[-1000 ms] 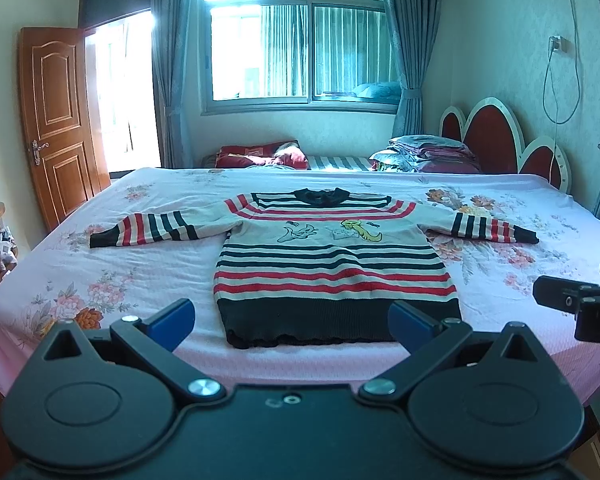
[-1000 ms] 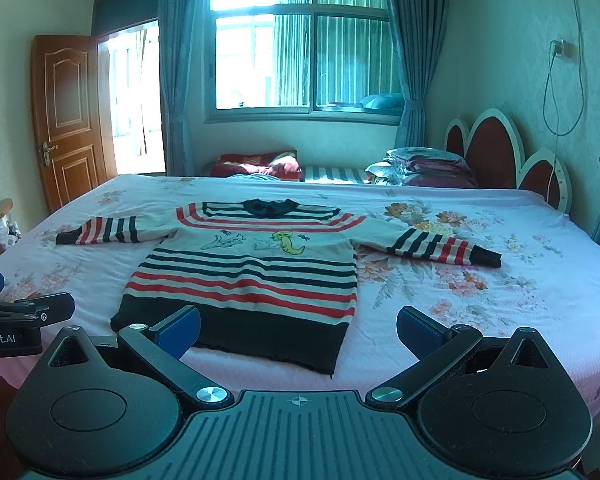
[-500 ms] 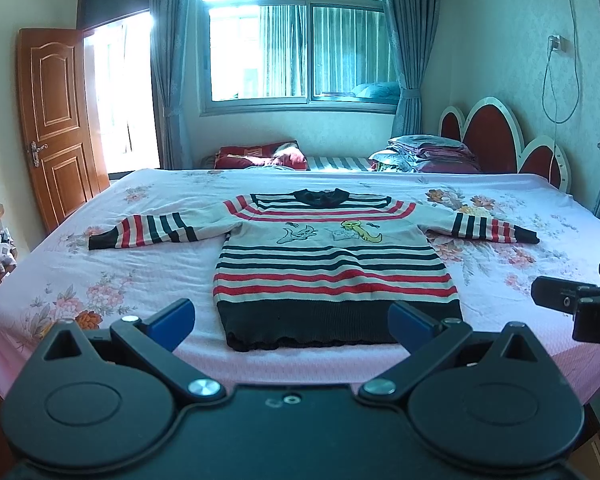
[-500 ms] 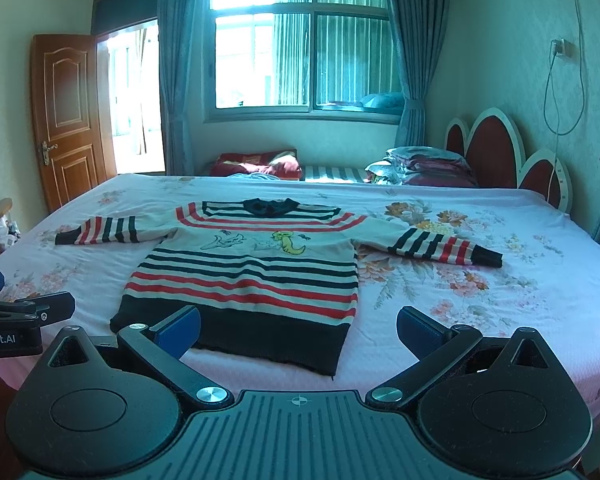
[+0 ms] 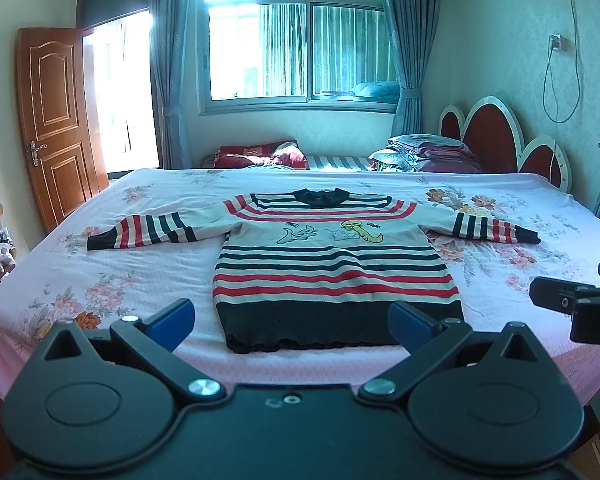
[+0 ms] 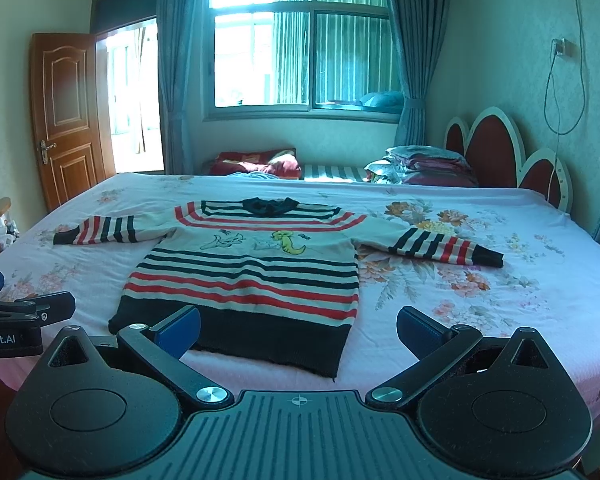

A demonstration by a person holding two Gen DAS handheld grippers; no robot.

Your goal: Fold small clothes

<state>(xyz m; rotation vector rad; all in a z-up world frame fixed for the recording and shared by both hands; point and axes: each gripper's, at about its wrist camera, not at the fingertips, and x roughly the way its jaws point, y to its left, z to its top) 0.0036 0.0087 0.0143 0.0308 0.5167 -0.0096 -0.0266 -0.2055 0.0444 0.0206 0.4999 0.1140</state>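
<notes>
Plainly, garment: a striped sweater (image 5: 336,268) lies flat, front up, sleeves spread, on the bed (image 5: 100,276).
Left tool (image 5: 292,316): fingers wide apart, empty, short of the hem.
Right tool (image 6: 298,330): likewise spread, holding nothing.
Handling: soft, light knit; likely to sag and stretch.
Hold: pinch a cuff (image 6: 490,258) or shoulder edge, both layers.

Sweater (image 5: 332,264) (image 6: 252,268) lies flat, unfolded, front up on the bed, collar at the far side, dark hem at the near side. Red, dark and cream stripes, cartoon print on chest. Both sleeves spread sideways, each ending in a dark cuff.
</notes>
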